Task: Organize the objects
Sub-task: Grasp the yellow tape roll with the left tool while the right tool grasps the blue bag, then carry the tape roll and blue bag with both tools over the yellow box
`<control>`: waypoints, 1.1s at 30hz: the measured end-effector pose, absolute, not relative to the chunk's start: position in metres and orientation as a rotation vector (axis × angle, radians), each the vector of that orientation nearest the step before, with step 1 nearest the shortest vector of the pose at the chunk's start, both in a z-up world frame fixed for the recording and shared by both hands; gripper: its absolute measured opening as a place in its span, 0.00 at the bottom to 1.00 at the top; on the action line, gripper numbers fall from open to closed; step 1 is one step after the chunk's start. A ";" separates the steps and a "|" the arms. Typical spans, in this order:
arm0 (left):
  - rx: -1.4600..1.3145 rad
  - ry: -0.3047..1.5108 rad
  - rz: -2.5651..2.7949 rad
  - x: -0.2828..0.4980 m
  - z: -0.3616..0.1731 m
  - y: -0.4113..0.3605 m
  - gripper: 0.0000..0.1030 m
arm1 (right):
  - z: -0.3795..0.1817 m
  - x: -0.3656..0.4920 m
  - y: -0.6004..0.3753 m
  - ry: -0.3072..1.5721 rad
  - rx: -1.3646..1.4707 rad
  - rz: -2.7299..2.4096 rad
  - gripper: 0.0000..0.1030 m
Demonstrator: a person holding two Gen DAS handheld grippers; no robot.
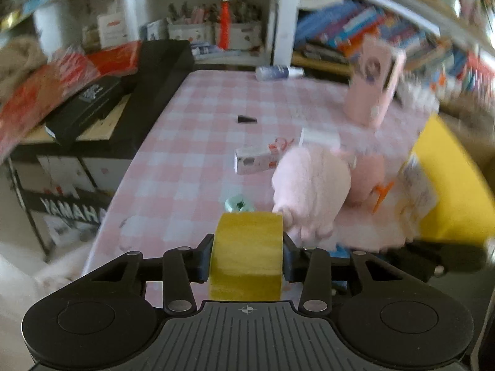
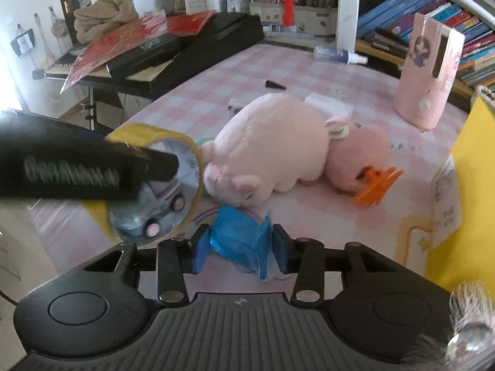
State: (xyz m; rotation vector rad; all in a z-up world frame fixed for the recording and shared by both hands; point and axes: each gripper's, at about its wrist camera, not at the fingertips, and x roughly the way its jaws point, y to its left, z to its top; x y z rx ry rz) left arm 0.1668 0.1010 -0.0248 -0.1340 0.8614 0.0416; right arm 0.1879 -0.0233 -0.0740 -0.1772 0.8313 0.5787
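Tape (image 1: 246, 255): left gripper (image 1: 246, 258) pinches it; right gripper (image 2: 239, 244) pinches the blue packet (image 2: 244, 241). Lift both straight up, clear of the plush (image 2: 266, 142).

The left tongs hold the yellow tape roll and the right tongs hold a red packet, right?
Not quite. The packet in the right tongs is blue, not red, as the right wrist view shows. The left tongs do hold the yellow tape roll.
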 end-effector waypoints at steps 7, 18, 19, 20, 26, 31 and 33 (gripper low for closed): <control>-0.697 0.841 -0.024 0.170 -0.034 0.148 0.39 | -0.063 0.191 -0.042 0.816 -0.177 0.564 0.38; -0.549 0.741 -0.049 0.161 -0.010 0.125 0.39 | -0.060 0.183 -0.050 0.805 -0.195 0.541 0.38; -0.530 0.731 -0.053 0.158 -0.006 0.123 0.39 | -0.059 0.180 -0.051 0.799 -0.196 0.535 0.38; -0.512 0.723 -0.056 0.154 -0.004 0.120 0.39 | -0.058 0.177 -0.052 0.793 -0.193 0.527 0.38; -0.480 0.698 -0.107 0.127 0.005 0.117 0.39 | -0.047 0.154 -0.059 0.761 -0.169 0.472 0.38; -0.485 0.674 -0.149 0.098 0.010 0.116 0.39 | -0.031 0.128 -0.070 0.735 -0.132 0.426 0.38; -0.480 0.671 -0.164 0.084 0.012 0.115 0.39 | -0.026 0.114 -0.076 0.735 -0.110 0.405 0.38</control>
